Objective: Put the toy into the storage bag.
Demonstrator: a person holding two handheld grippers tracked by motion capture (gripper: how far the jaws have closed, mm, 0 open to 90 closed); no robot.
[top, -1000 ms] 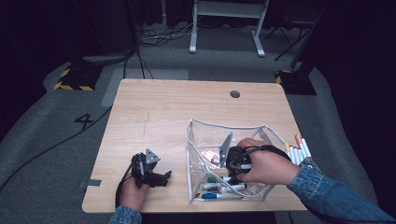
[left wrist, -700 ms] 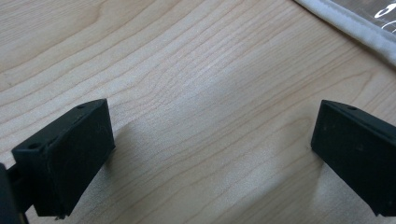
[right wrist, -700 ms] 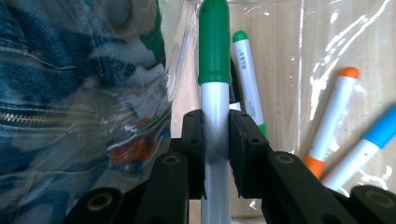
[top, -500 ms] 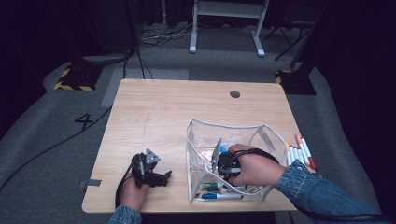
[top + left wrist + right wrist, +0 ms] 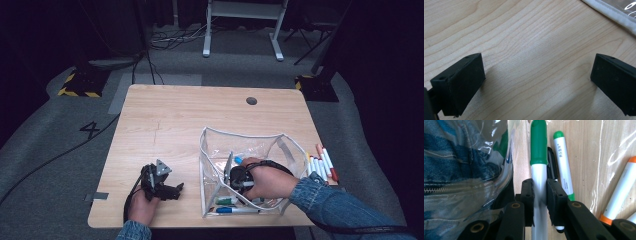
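Right gripper view: right claw (image 5: 539, 192) clenches a green-capped marker (image 5: 538, 157) inside the clear pouch (image 5: 290, 150), seemingly beside other markers.

High view looks down; tongs views sit close above table (image 5: 190, 115).

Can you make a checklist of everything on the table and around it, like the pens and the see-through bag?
Surface: wooden table, bare at the back.
Job's things: clear pouch open, markers inside; green-capped marker clamped.
Clutter: loose markers right of the pouch.
Grippers: right gripper inside the pouch, shut on the marker; left gripper open over bare wood.
Cables: floor cable left of the table.
Surroundings: grey floor, white stand legs behind.
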